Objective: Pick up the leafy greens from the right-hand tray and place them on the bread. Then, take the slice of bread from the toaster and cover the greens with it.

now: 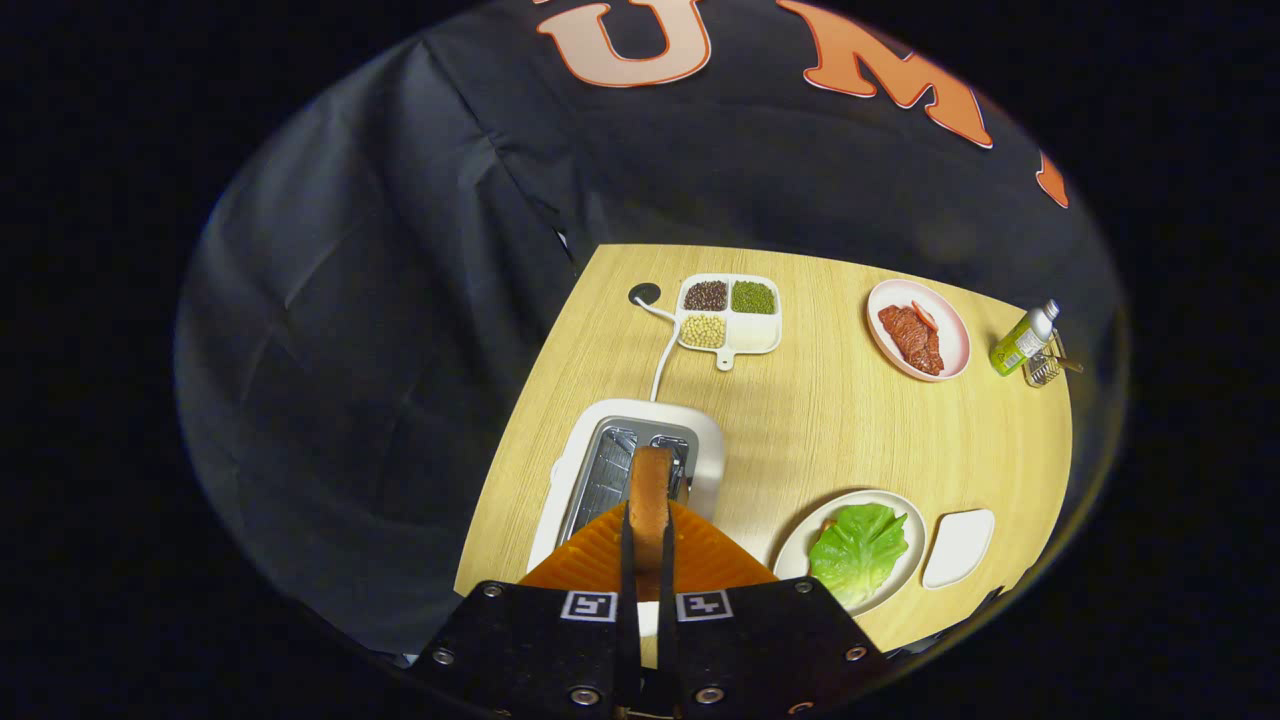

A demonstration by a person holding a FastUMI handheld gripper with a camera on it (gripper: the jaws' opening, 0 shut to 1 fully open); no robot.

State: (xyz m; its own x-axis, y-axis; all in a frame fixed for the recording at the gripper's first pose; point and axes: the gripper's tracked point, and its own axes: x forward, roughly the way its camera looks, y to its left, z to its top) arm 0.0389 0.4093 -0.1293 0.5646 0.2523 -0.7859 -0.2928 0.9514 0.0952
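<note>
My gripper (649, 540) is shut on a slice of bread (650, 495), held on edge between the two fingers and lifted above the white toaster (640, 450), whose slots show beneath it. To the right of the fingers a round plate (800, 545) carries the leafy greens (858, 550), which cover most of it; a brown-orange edge peeks out at the leaf's upper left, and the bread under the greens is hidden. A small empty white tray (958, 547) lies just right of that plate.
Beyond the toaster, its white cord (662, 345) runs to a hole in the wooden table. A white divided dish of beans (728, 314) sits further back. A pink plate with meat (918, 330), a green bottle (1023, 340) and a small wire holder stand at the far right.
</note>
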